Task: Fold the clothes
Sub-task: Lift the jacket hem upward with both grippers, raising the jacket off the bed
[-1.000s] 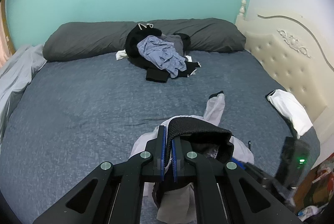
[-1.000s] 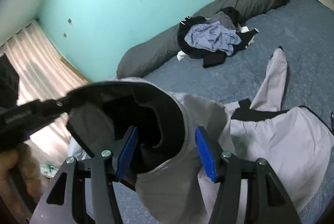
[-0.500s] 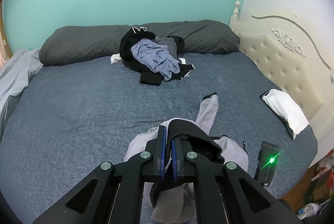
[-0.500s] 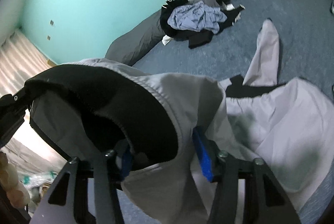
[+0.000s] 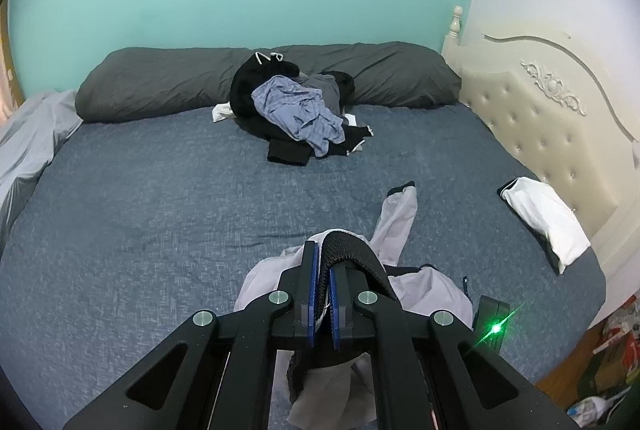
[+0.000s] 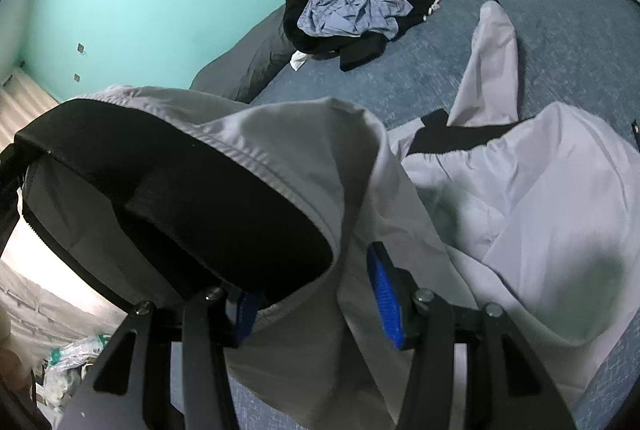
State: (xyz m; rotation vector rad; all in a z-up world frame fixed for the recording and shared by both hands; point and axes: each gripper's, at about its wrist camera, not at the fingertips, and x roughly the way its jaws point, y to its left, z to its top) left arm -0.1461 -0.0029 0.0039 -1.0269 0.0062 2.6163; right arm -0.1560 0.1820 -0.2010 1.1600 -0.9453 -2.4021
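Two grippers work at the near edge of a wide blue-grey bedspread (image 5: 168,197), most of which lies bare between them and the far pillows. The left gripper (image 5: 323,284) is clamped tight on the black ribbed waistband (image 5: 352,250) of a pale grey jacket (image 5: 432,290), lifting that hem above the bed while the rest trails down, one sleeve (image 5: 398,218) stretched toward the bed's middle. The right gripper (image 6: 316,294) points up and across the bed with its blue pads (image 6: 385,300) spread apart; the same band and grey cloth drape between them, not pinched. A heap of dark and blue crumpled clothes (image 5: 298,113) sits against the long dark grey pillow (image 5: 160,81). A folded white garment (image 5: 540,213) lies near the cream tufted headboard (image 5: 552,125) at the right edge.
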